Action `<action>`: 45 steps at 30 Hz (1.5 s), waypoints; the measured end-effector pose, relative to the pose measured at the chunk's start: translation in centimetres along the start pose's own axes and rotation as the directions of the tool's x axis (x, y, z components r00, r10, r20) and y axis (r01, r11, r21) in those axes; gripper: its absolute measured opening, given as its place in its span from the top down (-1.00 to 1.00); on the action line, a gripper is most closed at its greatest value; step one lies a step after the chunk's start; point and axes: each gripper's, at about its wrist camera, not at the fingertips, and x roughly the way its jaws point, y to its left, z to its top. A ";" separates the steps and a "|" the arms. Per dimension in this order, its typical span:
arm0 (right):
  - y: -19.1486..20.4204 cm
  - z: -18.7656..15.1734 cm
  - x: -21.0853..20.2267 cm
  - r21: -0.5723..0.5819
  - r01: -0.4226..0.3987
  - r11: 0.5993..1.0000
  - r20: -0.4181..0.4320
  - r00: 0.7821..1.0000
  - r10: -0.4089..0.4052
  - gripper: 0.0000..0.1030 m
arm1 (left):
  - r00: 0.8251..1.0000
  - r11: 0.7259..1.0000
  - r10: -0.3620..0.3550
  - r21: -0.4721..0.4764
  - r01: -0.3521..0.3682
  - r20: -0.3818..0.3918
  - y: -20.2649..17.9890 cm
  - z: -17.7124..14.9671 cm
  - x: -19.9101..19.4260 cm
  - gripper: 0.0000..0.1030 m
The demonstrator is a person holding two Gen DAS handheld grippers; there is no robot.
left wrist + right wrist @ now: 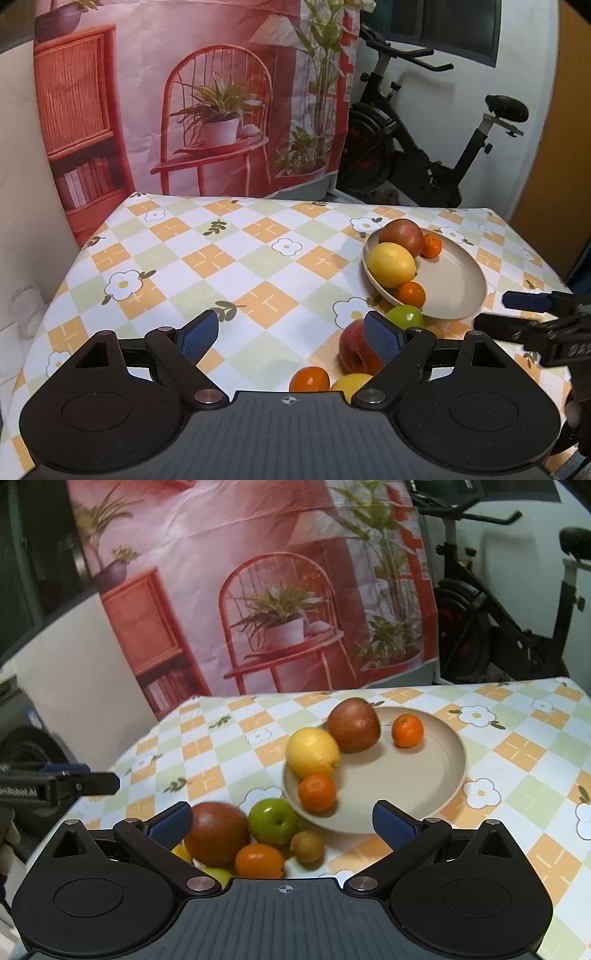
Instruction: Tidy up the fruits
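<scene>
Right now your left hand-held gripper hangs over the near part of the table, its blue-padded jaws spread wide with nothing between them; only checked cloth shows in the gap. Your right hand-held gripper is likewise spread wide and grips nothing, though loose fruit lies on the table in the space between its fingers, untouched by the pads. No earlier picture is at hand, so you get only how things stand. The shallow beige round plate sits on the right half of the table, on the orange, green and white checked cloth with daisies. On its left side rest a dark red apple at the far rim, a yellow lemon just beside it, and a small orange tangerine nearer to you, close against the lemon. A second small tangerine lies to the right of the apple. Off the plate, just near its near-left rim, a cluster waits on the cloth: a green apple, a large red apple to its left, an orange tangerine in front, and a small brown kiwi to the right. A bit of yellow fruit peeks out beside your right gripper's body, too hidden to name.
</scene>
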 end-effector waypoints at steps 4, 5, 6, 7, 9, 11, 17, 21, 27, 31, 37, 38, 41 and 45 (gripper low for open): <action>2.0 -0.9 0.2 -0.075 0.005 0.997 -0.022 1.000 -0.007 -0.99 | 1.000 0.999 0.016 0.047 -0.017 0.021 -0.1 -0.7 -0.4 -0.70; 2.5 -1.1 0.2 -0.097 0.012 0.995 -0.023 1.000 -0.014 -0.99 | 0.999 0.998 0.021 0.054 -0.022 0.025 -0.2 -0.7 -0.4 -0.70; 2.9 -1.3 0.2 -0.109 0.018 0.994 -0.024 1.000 -0.020 -0.99 | 1.000 0.998 0.018 0.055 -0.019 0.025 -0.2 -0.9 -0.5 -0.70; 3.2 -1.5 0.2 -0.119 0.020 0.993 -0.028 0.999 -0.024 -0.99 | 1.000 0.999 0.013 0.052 -0.014 0.021 -0.2 -0.9 -0.5 -0.70; 3.6 -1.7 0.3 -0.135 0.019 0.991 -0.037 0.999 -0.024 -0.99 | 1.000 0.999 0.002 0.045 -0.002 0.010 -0.1 -1.1 -0.5 -0.70; 3.9 -1.9 0.2 -0.154 0.027 0.988 -0.043 0.998 -0.034 -0.99 | 1.000 0.999 -0.012 0.041 0.013 -0.010 0.0 -1.2 -0.4 -0.70; 4.1 -2.4 0.1 -0.171 0.007 0.985 -0.062 0.998 -0.018 -0.99 | 0.997 0.997 -0.071 -0.032 0.071 -0.009 0.8 -1.9 -0.4 -0.70; 4.1 -2.8 0.4 -0.172 -0.012 0.985 -0.097 0.995 -0.004 -0.99 | 0.999 0.999 -0.044 -0.014 0.044 -0.027 0.5 -2.3 -0.2 -0.70; 4.5 -3.4 0.9 -0.184 -0.015 0.983 -0.130 0.992 -0.010 -0.99 | 1.000 1.000 0.020 0.006 -0.020 -0.021 0.4 -2.5 -0.5 -0.70; 4.6 -3.6 1.1 -0.185 -0.017 0.983 -0.138 0.990 -0.009 -0.99 | 0.999 0.999 0.049 0.016 -0.048 -0.022 0.8 -2.5 -0.7 -0.70; 4.2 -4.0 1.1 -0.159 -0.036 0.987 -0.132 0.991 0.015 -0.99 | 0.996 0.996 0.086 0.012 -0.085 -0.033 1.3 -3.0 -0.7 -0.70; 4.2 -4.1 1.1 -0.157 -0.036 0.987 -0.130 0.991 0.016 -0.99 | 0.996 0.997 0.084 0.006 -0.083 -0.032 1.4 -3.1 -0.8 -0.70; 4.1 -4.2 1.0 -0.153 -0.037 0.988 -0.125 0.992 0.018 -0.98 | 0.996 0.997 0.082 -0.001 -0.082 -0.026 1.4 -3.3 -0.9 -0.69; 4.4 -4.3 1.0 -0.175 -0.043 0.984 -0.123 0.992 0.021 -0.90 | 0.999 0.999 0.040 -0.010 -0.040 -0.010 1.0 -3.6 -1.0 -0.67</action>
